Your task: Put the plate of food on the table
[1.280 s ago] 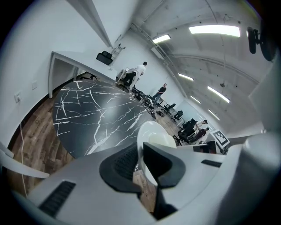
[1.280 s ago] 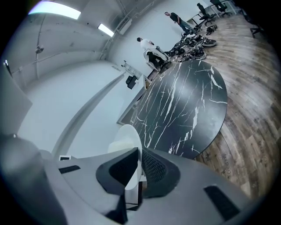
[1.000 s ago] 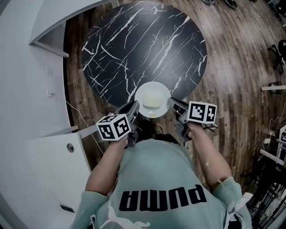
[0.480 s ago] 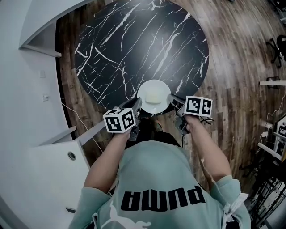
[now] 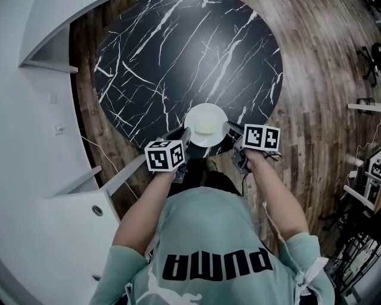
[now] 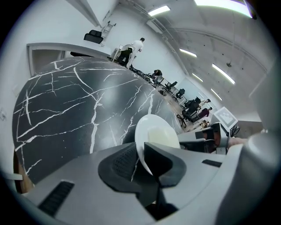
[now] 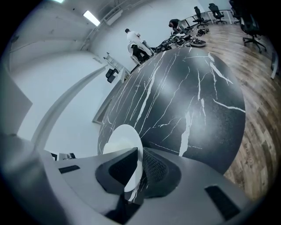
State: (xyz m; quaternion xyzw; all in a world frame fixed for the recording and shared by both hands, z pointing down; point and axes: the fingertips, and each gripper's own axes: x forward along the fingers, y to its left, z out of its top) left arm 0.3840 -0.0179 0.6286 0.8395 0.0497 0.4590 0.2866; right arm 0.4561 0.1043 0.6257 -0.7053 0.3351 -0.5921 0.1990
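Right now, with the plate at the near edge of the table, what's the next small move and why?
Probably open the right gripper too, then draw both grippers back. The plate looks to be resting on the table by its near edge; the left gripper's jaws are opening with the rim between them, while the right gripper pinches the opposite rim.

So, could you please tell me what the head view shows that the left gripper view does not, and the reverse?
Only the head view shows the person's green sweatshirt, forearms and the marker cube on the left gripper. Only the left gripper view shows that gripper's jaws opening with the rim of the white plate between them, plus ceiling lights and a distant person in white. Both show that plate with pale food, the black marble table and the right gripper.
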